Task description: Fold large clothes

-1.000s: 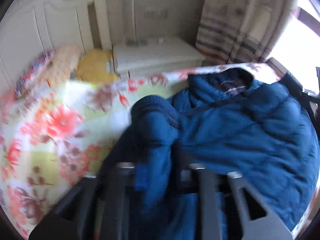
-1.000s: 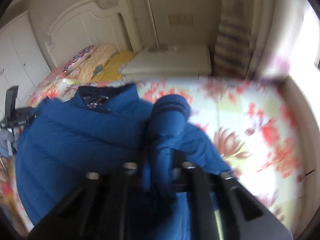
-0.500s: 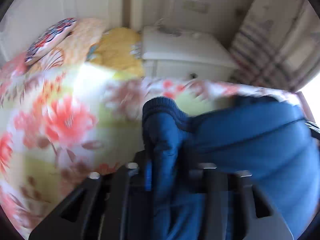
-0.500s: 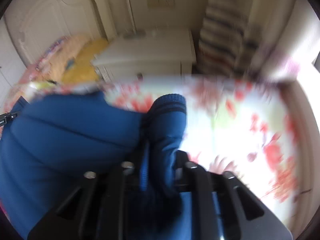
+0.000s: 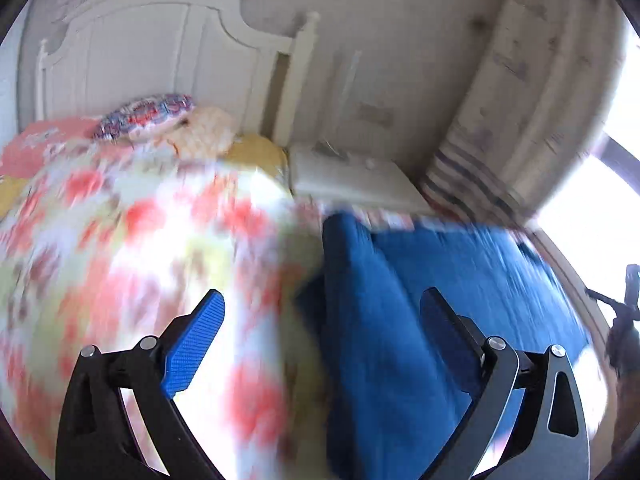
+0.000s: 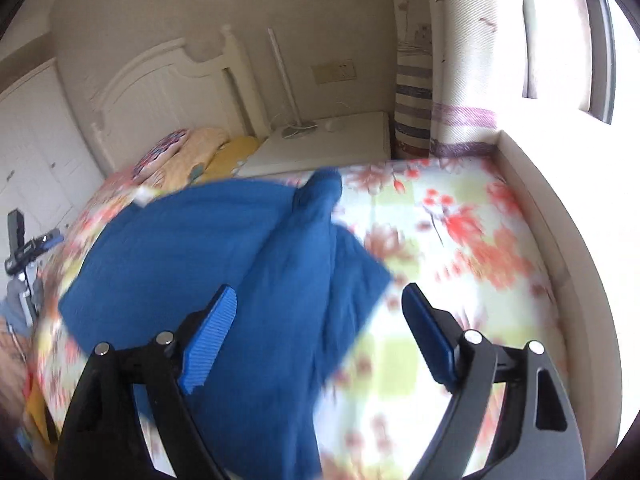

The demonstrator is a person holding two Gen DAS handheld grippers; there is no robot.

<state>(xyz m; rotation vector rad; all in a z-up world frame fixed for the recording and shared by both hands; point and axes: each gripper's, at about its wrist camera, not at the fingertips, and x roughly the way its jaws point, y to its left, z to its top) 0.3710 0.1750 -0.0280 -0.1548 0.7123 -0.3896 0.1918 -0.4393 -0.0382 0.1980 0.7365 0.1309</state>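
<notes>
on the floral bedspread [image 6: 460, 216] lies the blue jacket [image 6: 192, 248]; your left gripper [image 5: 320, 312] & right gripper [image 6: 318, 308] hang over it, jaws spread wide, holding nothing.

Bedroom, daylit. Walls [image 6: 168, 20]: plain cream, with a socket plate [image 6: 334, 72] above the nightstand. Headboard [image 6: 160, 100]: white, arched and panelled, with a turned post. Bed [image 6: 460, 240]: covered by a floral sheet in red, green and white; the print is blurred in the left view. Pillows [image 6: 188, 152]: several stacked at the head, patterned, peach and yellow. Nightstand [image 6: 332, 144]: white, just beside the bed, carrying a slim white lamp stand [image 6: 286, 84]. Curtain [image 6: 416, 92]: pale with dark stripes near the hem, hanging beside the window [image 6: 600, 40]. Wardrobe doors [image 6: 32, 152]: white, on the far left. Light: strong glare from the window side.
</notes>
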